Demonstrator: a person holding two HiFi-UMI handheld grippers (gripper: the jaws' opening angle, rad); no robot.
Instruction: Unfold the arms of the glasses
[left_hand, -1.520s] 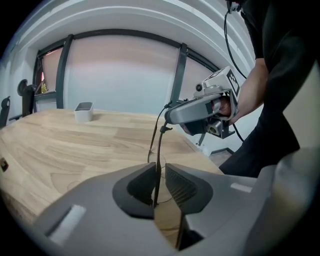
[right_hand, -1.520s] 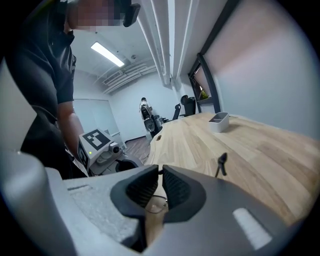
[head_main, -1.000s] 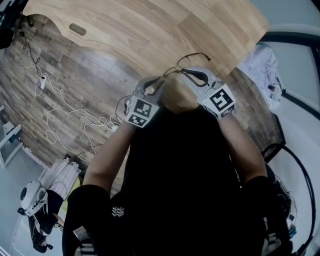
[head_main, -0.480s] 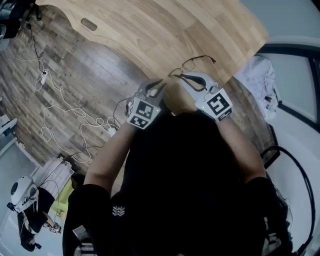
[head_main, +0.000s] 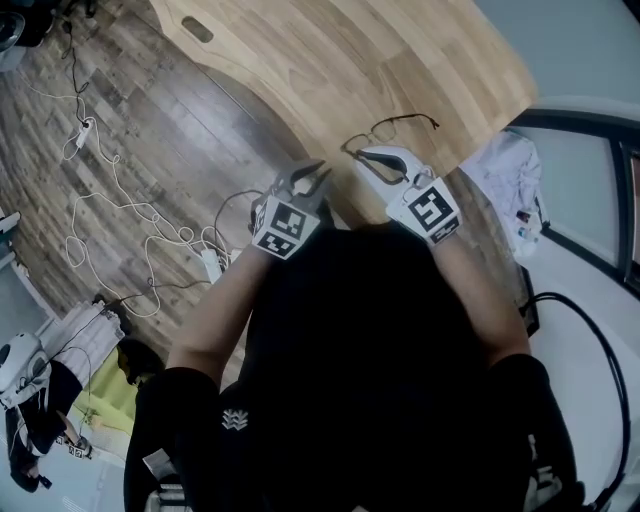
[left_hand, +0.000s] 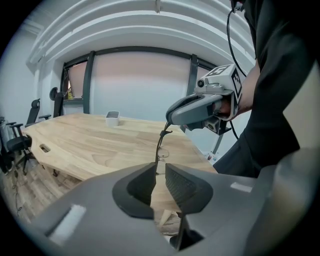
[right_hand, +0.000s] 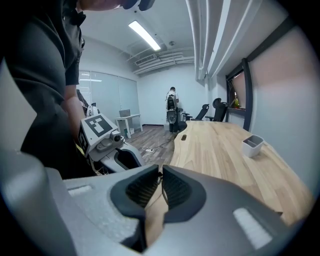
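Observation:
Thin dark wire-framed glasses (head_main: 395, 130) hang over the near edge of the wooden table (head_main: 400, 50). My right gripper (head_main: 362, 156) is shut on one arm of them; the thin wire shows between its pads (right_hand: 161, 176). In the left gripper view the glasses (left_hand: 161, 150) dangle from the right gripper (left_hand: 169, 121), lenses low. My left gripper (head_main: 320, 176) stands a little to the left of the glasses. Its jaws (left_hand: 159, 172) are narrowly apart, with the glasses' arm lined up in the gap beyond them and no pad pressing on it. The left gripper (right_hand: 117, 156) also shows in the right gripper view.
A small white cup (left_hand: 112, 118) stands far off on the table, also seen as the cup (right_hand: 252, 145). White cables and a power strip (head_main: 150, 235) lie on the wood floor to the left. Office chairs (left_hand: 12, 142) stand at the table's far end.
The left gripper, which was at the glasses' frame a second ago, now stands apart to their left. The right gripper has carried the glasses slightly right and up the picture.

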